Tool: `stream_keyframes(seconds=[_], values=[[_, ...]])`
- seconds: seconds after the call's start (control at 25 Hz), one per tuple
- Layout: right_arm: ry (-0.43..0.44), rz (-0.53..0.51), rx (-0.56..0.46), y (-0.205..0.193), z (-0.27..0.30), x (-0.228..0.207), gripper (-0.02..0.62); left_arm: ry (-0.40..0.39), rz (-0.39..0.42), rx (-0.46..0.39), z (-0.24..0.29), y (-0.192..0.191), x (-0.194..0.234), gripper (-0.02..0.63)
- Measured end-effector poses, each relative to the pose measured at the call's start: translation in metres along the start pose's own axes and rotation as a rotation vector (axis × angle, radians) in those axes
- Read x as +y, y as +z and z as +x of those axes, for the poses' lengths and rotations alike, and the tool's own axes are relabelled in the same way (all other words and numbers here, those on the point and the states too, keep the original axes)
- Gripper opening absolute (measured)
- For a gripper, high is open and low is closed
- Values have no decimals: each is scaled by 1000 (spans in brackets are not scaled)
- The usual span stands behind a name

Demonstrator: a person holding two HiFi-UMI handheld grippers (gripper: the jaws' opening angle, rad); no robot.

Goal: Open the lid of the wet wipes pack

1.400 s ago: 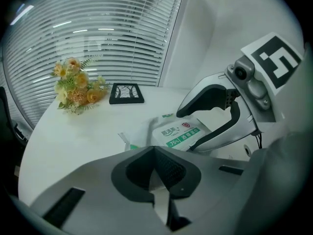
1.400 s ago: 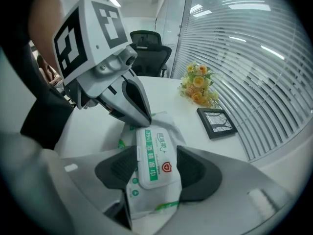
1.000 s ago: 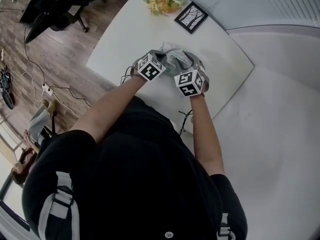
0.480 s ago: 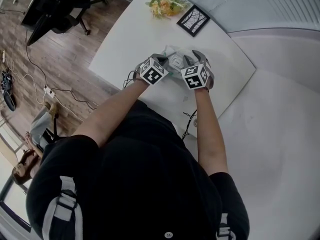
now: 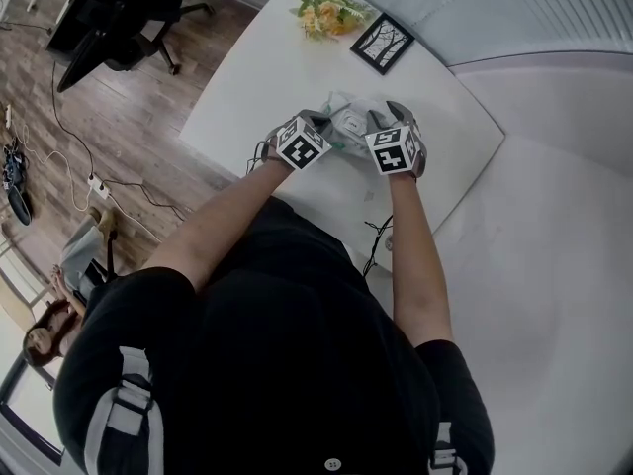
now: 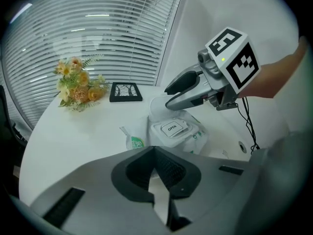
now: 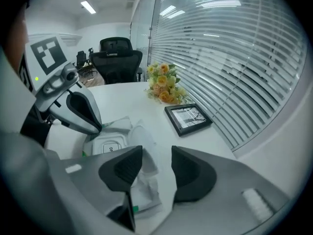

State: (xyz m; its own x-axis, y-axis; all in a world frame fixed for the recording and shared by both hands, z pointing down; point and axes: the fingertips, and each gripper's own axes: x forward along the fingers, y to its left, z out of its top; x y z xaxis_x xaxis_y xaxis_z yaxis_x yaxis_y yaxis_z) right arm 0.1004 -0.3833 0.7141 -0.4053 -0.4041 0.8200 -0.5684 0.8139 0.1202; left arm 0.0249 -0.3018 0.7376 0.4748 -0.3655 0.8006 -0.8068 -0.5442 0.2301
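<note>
Head view shows a white table with a bunch of flowers and a picture frame at its far side. Both grippers work nearer the person. The wipes pack lies flat on the table between them.

Left gripper: its jaws are closed. The left gripper view shows a white sliver between the pads. The right gripper view shows its tips at the left end of the pack. It is judged to be pinching the pack's end seam and holding the pack steady.

Right gripper: its jaws stand apart with nothing clamped. It hangs just over the right end of the pack, and crumpled wrapper shows below the gap.

Lid: it sits on top of the pack, lies flat and closed, and carries a label reading OPEN.

Step in hand, as a judgement: the pack is braced and the lid has not yet been engaged.

The next move calls for the right gripper to bring one jaw tip under the lid's free edge, or close on that edge, then lift. The left gripper should hold its grip so the light pack does not rise with the lid.
</note>
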Motion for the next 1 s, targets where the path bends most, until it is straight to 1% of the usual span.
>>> stream_keyframes(seconds=[0.12,0.24,0.4,0.52,0.64,0.76,0.88,1.0], values=[[-17,54,-75,15,-21,-5,196,-4,-15,-55,-14,4,-2,8],[-34,68,-145,27,-44,-7,195,7,-18,-118,-34,14,-2,8],[-28,99,-236,33,-83,1,195,24,-15,-227,-72,35,-9,8],[-32,124,-317,34,-113,5,195,25,10,-301,-97,52,-20,8],[-30,153,-410,40,-146,13,191,13,56,-366,-120,68,-37,8],[-7,177,-502,47,-177,26,165,-6,92,-452,-142,84,-56,8],[22,199,-595,54,-208,39,124,-32,124,-539,-166,101,-76,8],[26,224,-686,65,-237,44,80,-52,165,-618,-190,119,-92,8]])
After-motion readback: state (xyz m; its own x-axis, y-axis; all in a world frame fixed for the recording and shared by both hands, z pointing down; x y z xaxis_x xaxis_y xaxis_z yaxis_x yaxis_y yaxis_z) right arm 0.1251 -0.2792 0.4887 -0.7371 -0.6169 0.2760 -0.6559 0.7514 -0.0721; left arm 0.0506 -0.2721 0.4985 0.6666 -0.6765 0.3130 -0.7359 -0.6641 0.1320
